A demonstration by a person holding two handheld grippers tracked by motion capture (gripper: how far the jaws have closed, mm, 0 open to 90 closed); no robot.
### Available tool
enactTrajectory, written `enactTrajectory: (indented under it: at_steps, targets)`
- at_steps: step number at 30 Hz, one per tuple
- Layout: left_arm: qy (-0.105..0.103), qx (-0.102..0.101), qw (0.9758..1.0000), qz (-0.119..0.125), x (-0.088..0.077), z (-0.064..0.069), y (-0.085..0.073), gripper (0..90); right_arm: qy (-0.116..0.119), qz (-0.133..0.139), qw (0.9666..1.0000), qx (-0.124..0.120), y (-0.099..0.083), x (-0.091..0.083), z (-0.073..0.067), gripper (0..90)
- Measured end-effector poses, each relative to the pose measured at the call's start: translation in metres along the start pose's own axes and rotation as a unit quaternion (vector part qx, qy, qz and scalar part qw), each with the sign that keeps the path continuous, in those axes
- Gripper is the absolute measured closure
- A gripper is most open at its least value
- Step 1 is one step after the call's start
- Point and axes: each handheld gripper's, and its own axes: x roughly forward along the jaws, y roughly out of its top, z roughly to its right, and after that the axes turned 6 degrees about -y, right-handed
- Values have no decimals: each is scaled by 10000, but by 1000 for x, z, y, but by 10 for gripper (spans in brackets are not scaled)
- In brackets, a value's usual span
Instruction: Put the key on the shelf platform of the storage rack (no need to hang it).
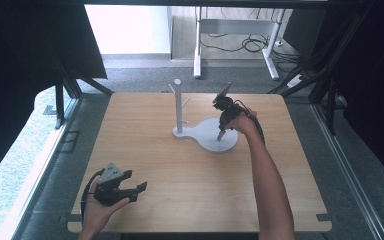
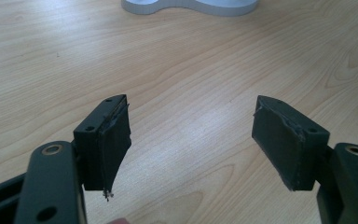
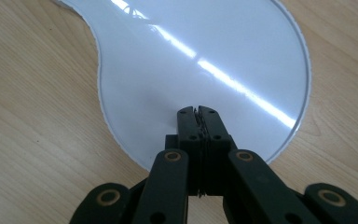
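Worktop [image 1: 180,185] of pale wood carries a white stand [image 1: 207,134] a little far and right of its middle: a flat, glossy base with a wide round lobe at the right and a narrower lobe at the left, from which a slim upright post [image 1: 178,102] with short side pegs rises. The right gripper [image 1: 221,135] points down over the round lobe, its tips at or just above the white surface; whether they touch it cannot be told. Its jaws are pressed together with nothing between them, as the right gripper view shows, where the closed tips sit over the near part of the base [image 3: 200,65] under a bright streak of reflected light. The post stands to the left of this gripper, apart from it, and nothing lies between the two. The left gripper [image 1: 141,192] rests in the person's hand at the near left of the worktop, well apart from the stand, with its jaws spread wide and empty above bare wood. Beyond the far edge, a white desk frame [image 1: 235,40] and loose cables [image 1: 252,45] sit on the grey floor.
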Motion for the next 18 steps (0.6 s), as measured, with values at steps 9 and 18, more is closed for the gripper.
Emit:
enactTrajectory:
  at_steps: [9, 18]
  targets:
    - [11, 9, 10000, -25, 1, 0, 0, 281, -183, 146, 9997, 4, 0, 14, 0, 887]
    - [37, 30, 10000, -15, 1, 1, -1, 282, -234, 123, 9996, 55, -1, 29, 3, 883]
